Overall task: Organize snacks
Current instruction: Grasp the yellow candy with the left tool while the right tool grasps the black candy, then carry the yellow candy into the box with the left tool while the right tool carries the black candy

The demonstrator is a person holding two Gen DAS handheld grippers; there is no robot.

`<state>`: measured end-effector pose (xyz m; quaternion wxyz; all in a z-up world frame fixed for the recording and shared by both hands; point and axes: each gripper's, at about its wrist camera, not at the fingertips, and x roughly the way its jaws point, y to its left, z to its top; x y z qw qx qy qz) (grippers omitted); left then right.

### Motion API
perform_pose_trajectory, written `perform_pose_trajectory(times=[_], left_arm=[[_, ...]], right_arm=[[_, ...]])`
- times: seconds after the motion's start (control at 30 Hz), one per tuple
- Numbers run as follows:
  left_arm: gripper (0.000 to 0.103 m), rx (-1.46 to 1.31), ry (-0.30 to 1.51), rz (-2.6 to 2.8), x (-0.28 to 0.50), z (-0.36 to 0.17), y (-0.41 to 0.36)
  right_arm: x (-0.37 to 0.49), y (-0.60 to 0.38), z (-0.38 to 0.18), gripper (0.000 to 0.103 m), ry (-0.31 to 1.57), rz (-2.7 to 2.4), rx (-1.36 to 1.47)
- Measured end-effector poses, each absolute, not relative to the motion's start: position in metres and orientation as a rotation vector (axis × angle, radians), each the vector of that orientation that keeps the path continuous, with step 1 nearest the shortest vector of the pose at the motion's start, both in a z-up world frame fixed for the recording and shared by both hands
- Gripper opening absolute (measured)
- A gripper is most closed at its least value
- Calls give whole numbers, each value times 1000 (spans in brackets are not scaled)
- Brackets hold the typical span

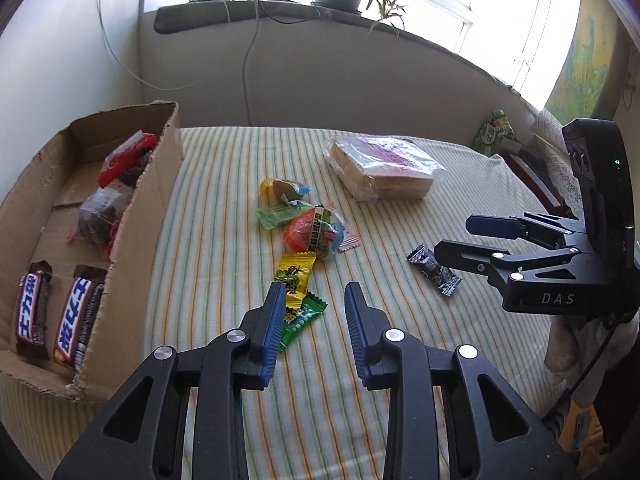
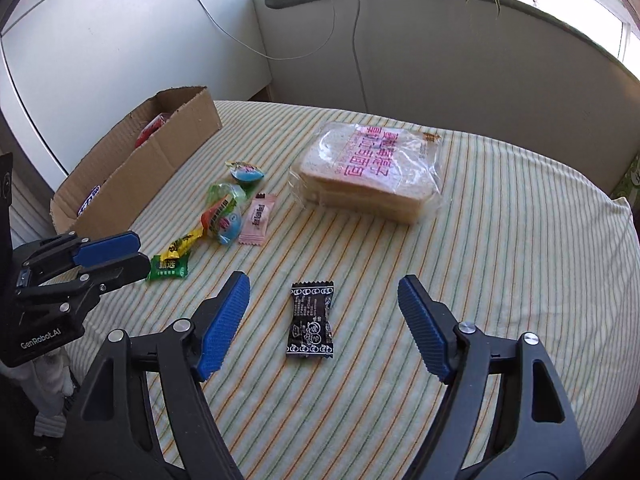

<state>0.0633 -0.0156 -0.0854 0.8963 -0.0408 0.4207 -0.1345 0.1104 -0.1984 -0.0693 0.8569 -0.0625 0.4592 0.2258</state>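
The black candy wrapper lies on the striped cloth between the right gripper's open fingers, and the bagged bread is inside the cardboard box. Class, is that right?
Not quite. The bagged bread lies on the striped cloth, outside the cardboard box, as the right wrist view shows.

Bright daylight from blown-out window (image 1: 500,8), sharp focus, soft shadows — fisheye-bent, dark-vignetted edges

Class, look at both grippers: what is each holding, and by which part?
Nothing is held. The left gripper and right gripper are both open, with the black candy lying untouched.
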Motion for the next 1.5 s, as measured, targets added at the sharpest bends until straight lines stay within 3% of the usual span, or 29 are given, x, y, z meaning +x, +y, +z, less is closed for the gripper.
perform_pose_trajectory(times=[0.17,0.5,0.57,0.7,0.87,1.5], left_arm=[[29,-101,914,-259,80,-97,-14],[29,-98,954,-246,94,-110,-14],[29,-96,951,-246,96,-111,-17],[22,-88,945,-233,97,-111,-17],[21,-79,935,-228,96,-111,-16],[20,-101,870,-225,80,-89,-7]], right_arm=[[112,-197,-81,66,987,483,-141],[114,-189,-84,59,1005,503,-173],[114,-184,-88,48,1017,507,-187],[113,-180,-89,44,1010,498,-214],[113,-182,-90,25,1008,483,-220],[109,-195,-69,25,962,466,-191]])
